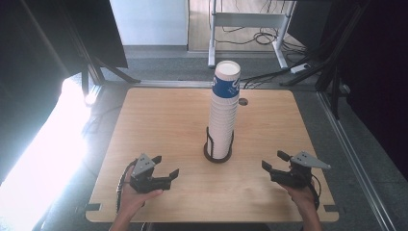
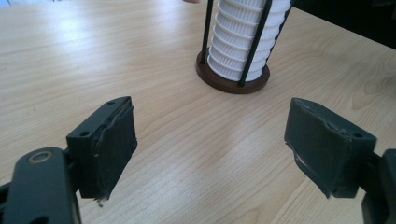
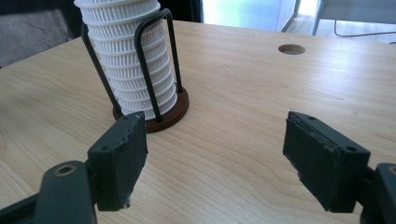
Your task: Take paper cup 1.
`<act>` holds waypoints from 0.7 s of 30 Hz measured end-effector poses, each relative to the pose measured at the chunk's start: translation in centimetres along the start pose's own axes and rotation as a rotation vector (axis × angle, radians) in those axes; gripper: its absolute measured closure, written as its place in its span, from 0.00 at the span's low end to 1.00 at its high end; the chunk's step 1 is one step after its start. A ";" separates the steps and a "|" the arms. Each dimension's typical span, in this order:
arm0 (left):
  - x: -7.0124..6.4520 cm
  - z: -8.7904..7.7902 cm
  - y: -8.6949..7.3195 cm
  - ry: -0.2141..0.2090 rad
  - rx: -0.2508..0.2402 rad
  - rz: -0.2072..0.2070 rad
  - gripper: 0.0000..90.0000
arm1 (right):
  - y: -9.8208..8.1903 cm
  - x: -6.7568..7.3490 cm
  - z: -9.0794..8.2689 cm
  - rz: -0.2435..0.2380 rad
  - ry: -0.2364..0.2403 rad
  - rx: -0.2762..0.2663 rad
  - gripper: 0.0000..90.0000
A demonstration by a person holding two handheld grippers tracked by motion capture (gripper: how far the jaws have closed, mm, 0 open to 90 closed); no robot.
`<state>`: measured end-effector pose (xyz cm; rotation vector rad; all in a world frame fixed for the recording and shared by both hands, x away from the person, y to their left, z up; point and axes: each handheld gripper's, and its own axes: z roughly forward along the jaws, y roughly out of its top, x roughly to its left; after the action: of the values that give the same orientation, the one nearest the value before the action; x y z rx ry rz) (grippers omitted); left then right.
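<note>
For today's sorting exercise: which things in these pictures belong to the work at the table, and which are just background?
Part of the work:
stack of paper cups
cup holder
left gripper, open
right gripper, open
table

Just background:
desk frame
floor cables

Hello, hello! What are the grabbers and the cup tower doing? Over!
Left gripper open, empty. Right gripper open, empty. Cup stack upright in its holder, untouched. Nothing between.

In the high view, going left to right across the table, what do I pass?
Left claw → stack of paper cups standing in its holder → right claw. Both claws stand open with nothing between their jaws.
</note>
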<state>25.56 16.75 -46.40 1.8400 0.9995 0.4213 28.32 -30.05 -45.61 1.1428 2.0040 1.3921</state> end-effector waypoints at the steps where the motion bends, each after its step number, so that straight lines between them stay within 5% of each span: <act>1: 0.1 0.0 0.0 -0.003 0.003 -0.003 0.19 | 0.0 0.0 0.0 -0.001 -0.001 0.000 0.25; 12: -0.8 0.9 1.1 -0.005 0.018 0.041 0.16 | 0.0 0.4 -2.3 -0.024 -0.012 -0.024 0.26; 21: 0.7 1.6 1.1 0.025 0.016 -0.018 0.17 | 0.1 -1.1 -3.2 0.000 -0.021 -0.066 0.27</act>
<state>27.53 16.19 -46.33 1.8424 1.0377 0.4275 26.63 -32.65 -44.34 1.1238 1.9289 1.4293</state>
